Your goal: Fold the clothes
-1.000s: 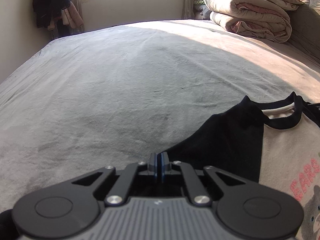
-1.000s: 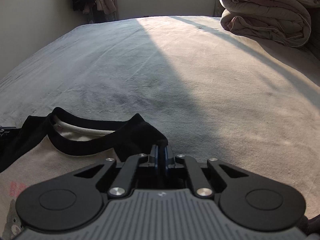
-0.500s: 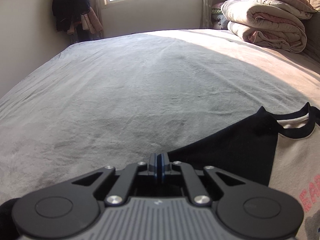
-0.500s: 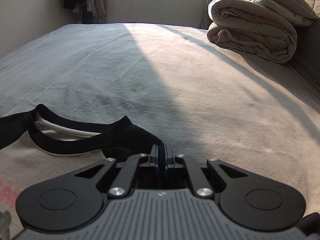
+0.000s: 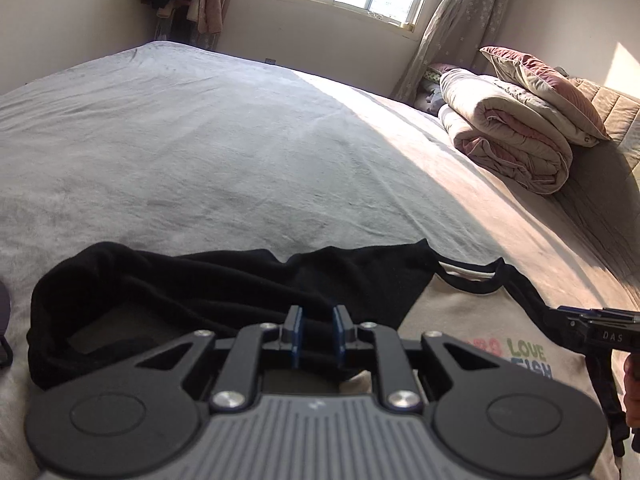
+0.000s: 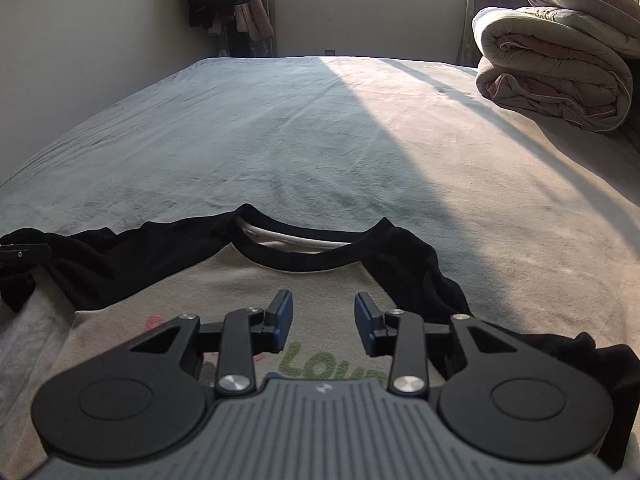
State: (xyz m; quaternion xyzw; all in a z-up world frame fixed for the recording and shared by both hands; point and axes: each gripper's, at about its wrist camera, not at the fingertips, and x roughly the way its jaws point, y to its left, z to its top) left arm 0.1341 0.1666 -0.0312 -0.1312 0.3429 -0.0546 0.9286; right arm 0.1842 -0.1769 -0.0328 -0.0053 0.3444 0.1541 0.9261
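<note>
Fingers of the left gripper and right gripper stand apart over the shirt on the bed.

A wide bed is covered by a grey plush sheet, half shaded and half sunlit. A cream shirt with black sleeves and black collar is spread flat near the bed's near edge, collar toward the far edge. A rolled quilt topped by a pillow is stacked at the right edge.
</note>
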